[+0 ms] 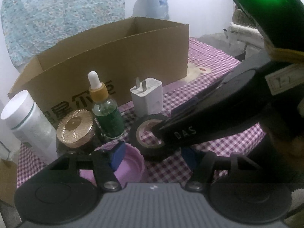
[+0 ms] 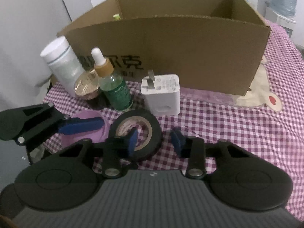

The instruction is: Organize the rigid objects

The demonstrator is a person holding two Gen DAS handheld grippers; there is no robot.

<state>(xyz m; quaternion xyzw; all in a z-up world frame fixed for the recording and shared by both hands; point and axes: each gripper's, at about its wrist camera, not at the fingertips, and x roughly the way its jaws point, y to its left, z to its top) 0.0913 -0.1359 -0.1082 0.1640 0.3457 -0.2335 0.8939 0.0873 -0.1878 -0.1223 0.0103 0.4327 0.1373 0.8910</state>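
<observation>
Right claw (image 2: 154,139) straddles the black tape roll (image 2: 136,133) at frame centre, one pad inside the core, not pressing. Left claw (image 1: 153,156) released over a pink lid (image 1: 131,163). "DAS" readable only in left view; white charger (image 2: 161,94) behind the roll, before the cardboard box (image 2: 190,57).

Purple-and-white checked cloth (image 2: 228,125) with a cream animal patch (image 2: 262,93); white wall (image 2: 22,28) behind; blue water jug (image 1: 155,5).

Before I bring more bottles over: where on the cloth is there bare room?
Free: checked cloth right of the charger, in front of the cardboard box. Crowded: left, around white bottle, gold lid, dropper bottle, tape roll.
</observation>
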